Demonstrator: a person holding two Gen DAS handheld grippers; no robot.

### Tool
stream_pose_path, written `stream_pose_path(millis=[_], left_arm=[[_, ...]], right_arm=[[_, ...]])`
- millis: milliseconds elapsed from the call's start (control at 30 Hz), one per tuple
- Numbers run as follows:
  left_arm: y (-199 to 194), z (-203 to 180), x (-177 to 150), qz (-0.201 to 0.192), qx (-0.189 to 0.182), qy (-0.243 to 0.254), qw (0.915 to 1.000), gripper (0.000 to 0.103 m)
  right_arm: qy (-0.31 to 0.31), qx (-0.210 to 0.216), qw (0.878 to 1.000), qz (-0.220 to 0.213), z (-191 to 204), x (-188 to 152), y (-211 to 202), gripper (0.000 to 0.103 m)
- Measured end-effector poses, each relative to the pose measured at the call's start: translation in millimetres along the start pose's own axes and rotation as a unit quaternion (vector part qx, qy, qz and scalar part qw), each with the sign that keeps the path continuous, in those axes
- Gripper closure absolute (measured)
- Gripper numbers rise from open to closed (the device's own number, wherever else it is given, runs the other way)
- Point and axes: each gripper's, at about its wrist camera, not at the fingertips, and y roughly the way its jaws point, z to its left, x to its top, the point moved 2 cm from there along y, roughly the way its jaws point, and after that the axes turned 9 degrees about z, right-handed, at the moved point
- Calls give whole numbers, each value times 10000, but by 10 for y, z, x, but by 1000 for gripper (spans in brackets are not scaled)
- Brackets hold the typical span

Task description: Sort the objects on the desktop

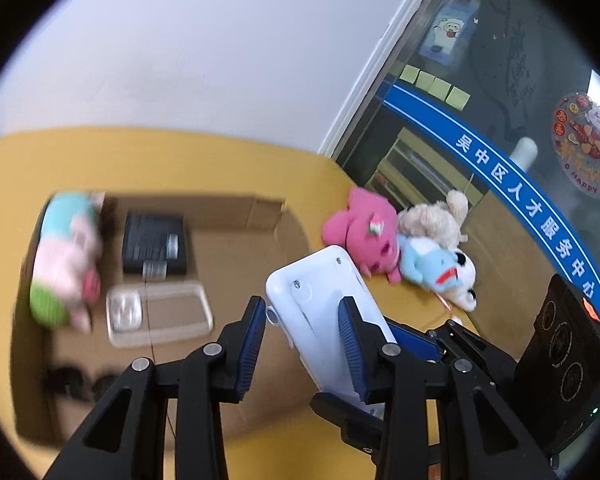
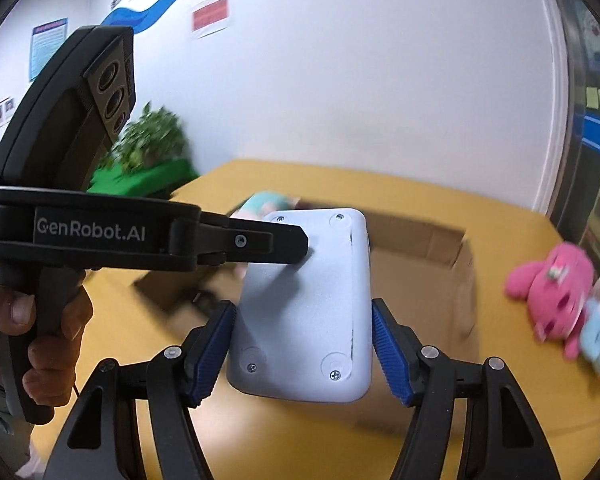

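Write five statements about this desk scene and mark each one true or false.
1. The white device sits between the right hand-held gripper's fingers. True.
2. The cardboard box is empty. False: it holds a black box, a clear tray and a pastel plush toy.
3. A pink plush toy lies on the yellow table, outside the box. True.
4. The white device lies flat on the table. False: it is held up over the box.
5. The left hand-held gripper is far from the device. False: it is right at it.

Blurred striped plush toy (image 1: 66, 256) in box (image 1: 236, 216)
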Motion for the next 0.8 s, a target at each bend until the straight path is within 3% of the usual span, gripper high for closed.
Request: stream_pose_path(millis=[200, 333, 633, 800], left_arm=[[575, 229, 722, 298, -56, 3, 9995, 67], [1179, 547, 971, 792, -118, -214, 9966, 69], [2596, 1241, 831, 1996, -261, -1070, 9737, 69], [2724, 1207, 849, 2123, 22, -954, 9725, 71]], right_arm=[[268, -32, 9990, 360, -570, 683, 577, 38], [530, 50, 9950, 848, -944, 815, 1132, 38], [1233, 128, 9691, 2131, -1600, 490, 2524, 39], [1331, 35, 9608, 2430, -1676, 396, 2817, 39]])
